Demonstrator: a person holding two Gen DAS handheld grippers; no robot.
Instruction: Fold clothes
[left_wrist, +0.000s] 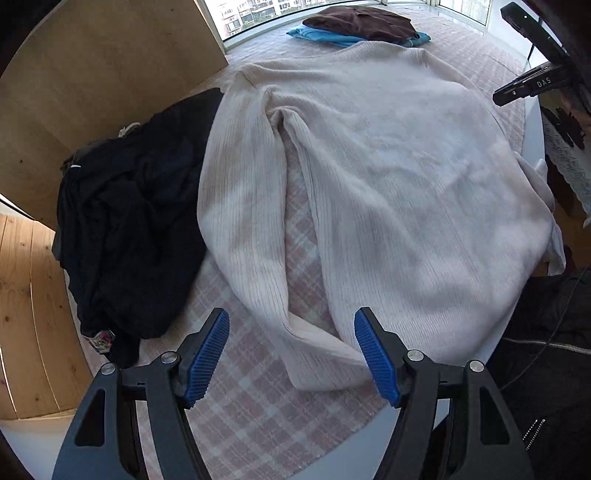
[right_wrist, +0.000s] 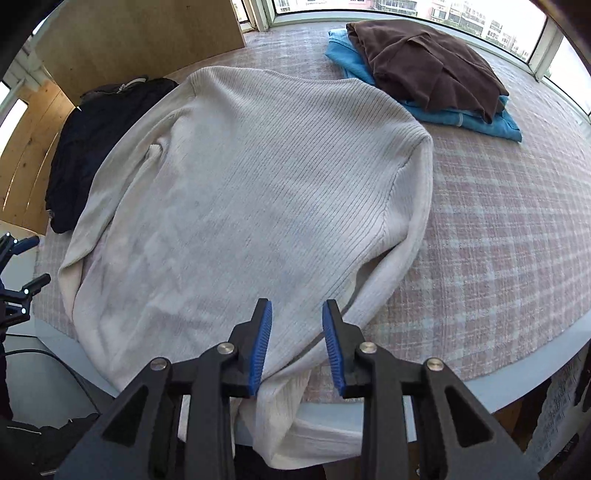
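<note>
One cream ribbed sweater (right_wrist: 236, 192) is lying flat on the plaid-covered worktop (right_wrist: 498, 229), hem hanging over the near edge, while I'm hovering my left gripper (left_wrist: 291, 354) wide open and empty, and my right gripper (right_wrist: 297, 343) partly open, gripping nothing.

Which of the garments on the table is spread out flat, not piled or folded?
The cream ribbed sweater in the middle. The black garment beside it is crumpled, and the brown one lies folded on the blue one.
</note>
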